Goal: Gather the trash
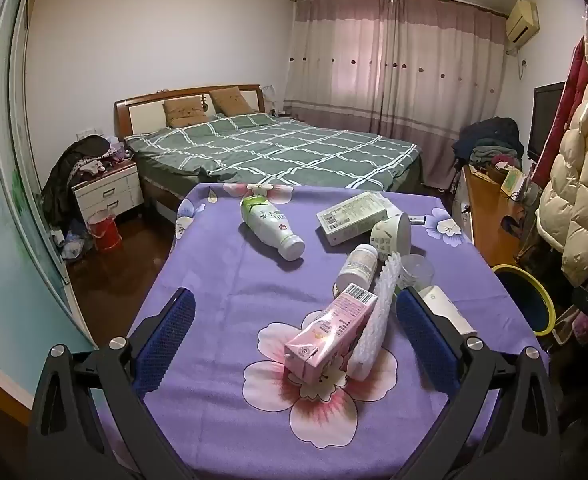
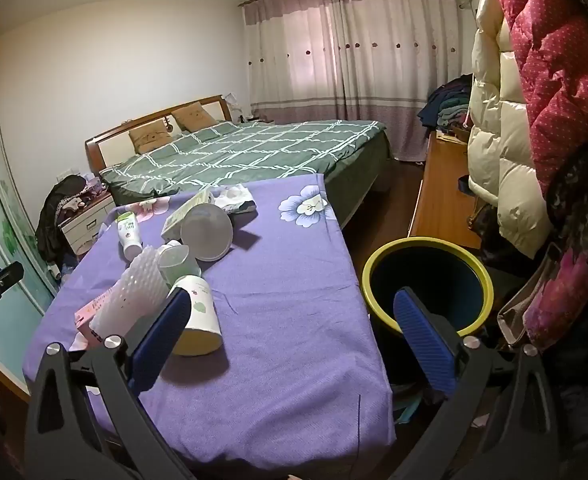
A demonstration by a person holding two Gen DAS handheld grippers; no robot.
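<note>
Left gripper [image 1: 294, 332] wide open, empty; pink carton [image 1: 328, 340] lies btwn its pads, lower centre. Right gripper [image 2: 292, 334] also spread, empty; only its view shows whole yellow-rimmed bin [image 2: 426, 284] centre-right, paper cup [image 2: 198, 316] by left pad.

My left gripper [image 1: 294, 320] and right gripper [image 2: 292, 322] look alike — matte black angular arms, each finger faced with a ribbed blue pad [image 1: 168, 336]. Round silver screws [image 1: 117, 343] sit at the pivots — two per side.
</note>
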